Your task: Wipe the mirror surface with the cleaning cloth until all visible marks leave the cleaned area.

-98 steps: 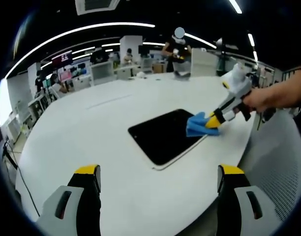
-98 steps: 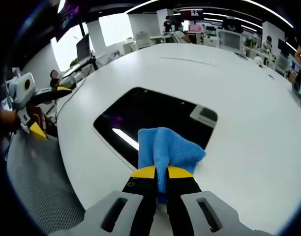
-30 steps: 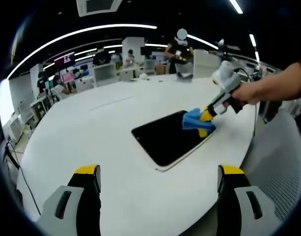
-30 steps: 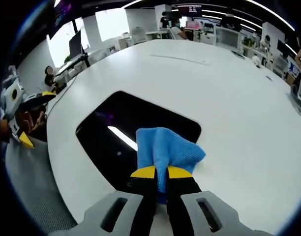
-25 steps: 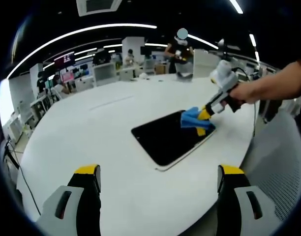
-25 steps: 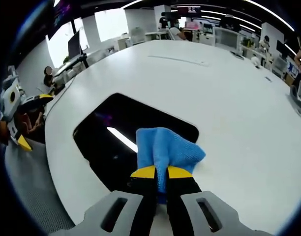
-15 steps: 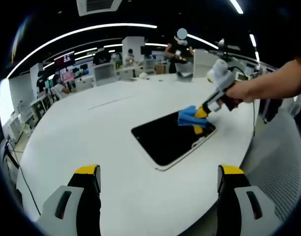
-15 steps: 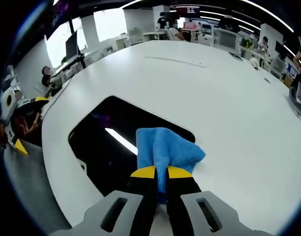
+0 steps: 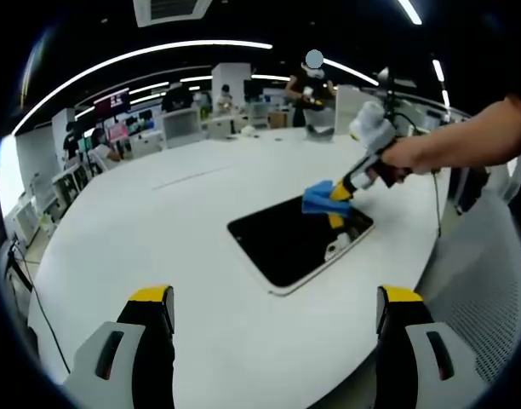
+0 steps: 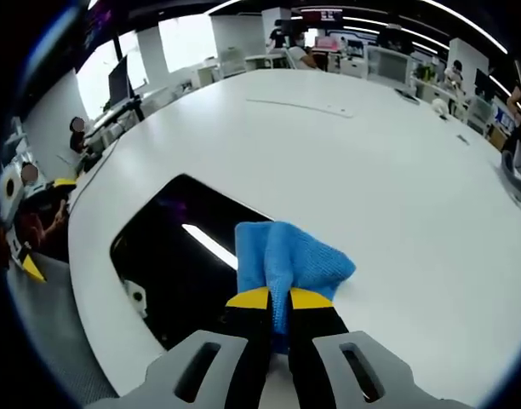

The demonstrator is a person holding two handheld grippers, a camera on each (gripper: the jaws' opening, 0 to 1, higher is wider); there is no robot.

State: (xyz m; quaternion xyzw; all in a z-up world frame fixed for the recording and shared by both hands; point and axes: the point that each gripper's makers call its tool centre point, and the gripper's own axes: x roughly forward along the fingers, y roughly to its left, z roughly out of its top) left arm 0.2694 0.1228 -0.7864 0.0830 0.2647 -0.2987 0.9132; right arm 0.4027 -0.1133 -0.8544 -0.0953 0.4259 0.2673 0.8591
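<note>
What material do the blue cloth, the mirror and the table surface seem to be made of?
The blue cloth, clamped in the right gripper, looks like soft microfibre: matte, finely napped, folding loosely. The mirror seems to be glossy glass with a thin pale edge, since it reflects a ceiling light strip. The table looks like smooth white laminate with a dull sheen, though I cannot be sure.
</note>
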